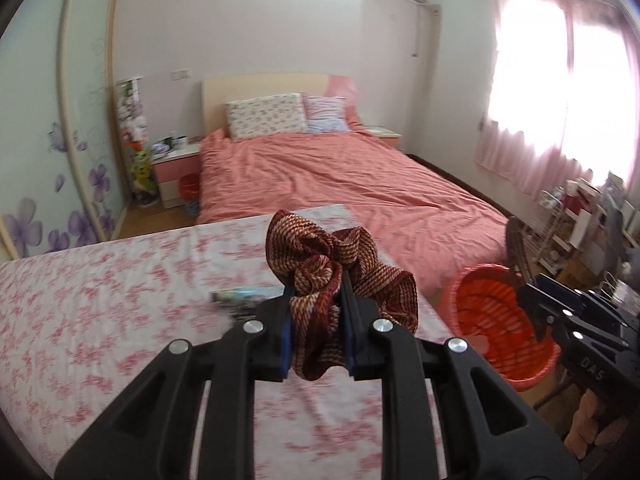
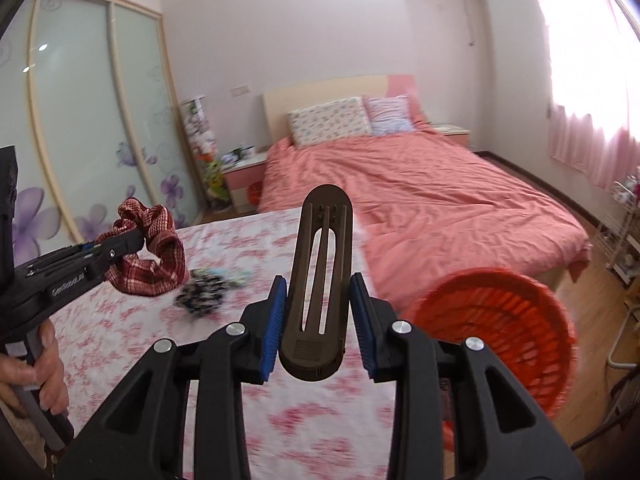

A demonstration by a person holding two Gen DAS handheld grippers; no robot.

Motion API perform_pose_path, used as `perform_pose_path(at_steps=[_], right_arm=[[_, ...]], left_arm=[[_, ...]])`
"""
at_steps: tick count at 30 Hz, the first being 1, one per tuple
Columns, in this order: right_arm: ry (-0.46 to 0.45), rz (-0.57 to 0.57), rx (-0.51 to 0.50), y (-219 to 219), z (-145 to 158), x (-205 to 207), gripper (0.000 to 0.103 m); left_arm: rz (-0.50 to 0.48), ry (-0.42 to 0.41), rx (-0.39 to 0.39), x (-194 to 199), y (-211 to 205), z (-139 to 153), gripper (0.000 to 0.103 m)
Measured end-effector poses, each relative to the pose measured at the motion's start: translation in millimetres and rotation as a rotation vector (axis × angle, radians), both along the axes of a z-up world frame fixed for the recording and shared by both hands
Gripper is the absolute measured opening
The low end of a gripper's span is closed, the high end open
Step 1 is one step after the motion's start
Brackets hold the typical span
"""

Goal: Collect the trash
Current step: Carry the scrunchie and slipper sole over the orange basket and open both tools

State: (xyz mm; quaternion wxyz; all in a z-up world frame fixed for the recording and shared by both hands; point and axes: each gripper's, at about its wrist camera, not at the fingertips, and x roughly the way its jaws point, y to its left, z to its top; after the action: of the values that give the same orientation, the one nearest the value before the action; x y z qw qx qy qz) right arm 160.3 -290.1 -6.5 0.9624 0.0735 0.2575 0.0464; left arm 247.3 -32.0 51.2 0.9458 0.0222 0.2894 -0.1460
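Observation:
My left gripper (image 1: 316, 300) is shut on a dark red and cream patterned scrunchie (image 1: 340, 252) and holds it above the pink floral table (image 1: 100, 320). It also shows in the right wrist view (image 2: 152, 240). My right gripper (image 2: 318, 304) holds a dark brown slotted hair clip (image 2: 320, 280) between its blue pads (image 2: 274, 320); small gaps show on both sides of the clip. A red mesh trash basket (image 2: 516, 320) stands at the table's right side; it also shows in the left wrist view (image 1: 496, 316). The right gripper (image 1: 536, 300) is over its rim.
A black-and-white scrunchie (image 2: 202, 292) and a light blue item (image 1: 244, 294) lie on the table. Behind is a bed (image 1: 360, 184) with a pink cover. A second red bin (image 1: 189, 188) stands by the nightstand. A cluttered rack (image 1: 580, 216) stands at the right under the window.

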Motion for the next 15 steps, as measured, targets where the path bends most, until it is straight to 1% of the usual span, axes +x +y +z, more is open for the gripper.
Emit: perform_pose_path(at_steps=[5, 8, 10, 15], right_arm=[[0.002, -0.095, 0.018, -46.6, -7.0, -7.7, 0.033], [0.017, -0.155, 0.046, -76.9, -16.4, -7.7, 0.033], [0.025, -0.177, 0.070, -88.8, -21.1, -7.2, 0.033], [0.040, -0.224, 0.112, -119.3, -35.2, -0.3, 0.033]], left_arm=[[-0.140, 0.013, -0.014, -7.4, -69.5, -7.4, 0.020], [-0.207, 0.029, -0.017, -7.8, -102.4, -16.2, 0.020], [-0.256, 0.047, -0.017, -7.1, -129.9, -25.2, 0.020], [-0.339, 0.093, -0.008, 0.0, -179.8, -49.6, 0.020]])
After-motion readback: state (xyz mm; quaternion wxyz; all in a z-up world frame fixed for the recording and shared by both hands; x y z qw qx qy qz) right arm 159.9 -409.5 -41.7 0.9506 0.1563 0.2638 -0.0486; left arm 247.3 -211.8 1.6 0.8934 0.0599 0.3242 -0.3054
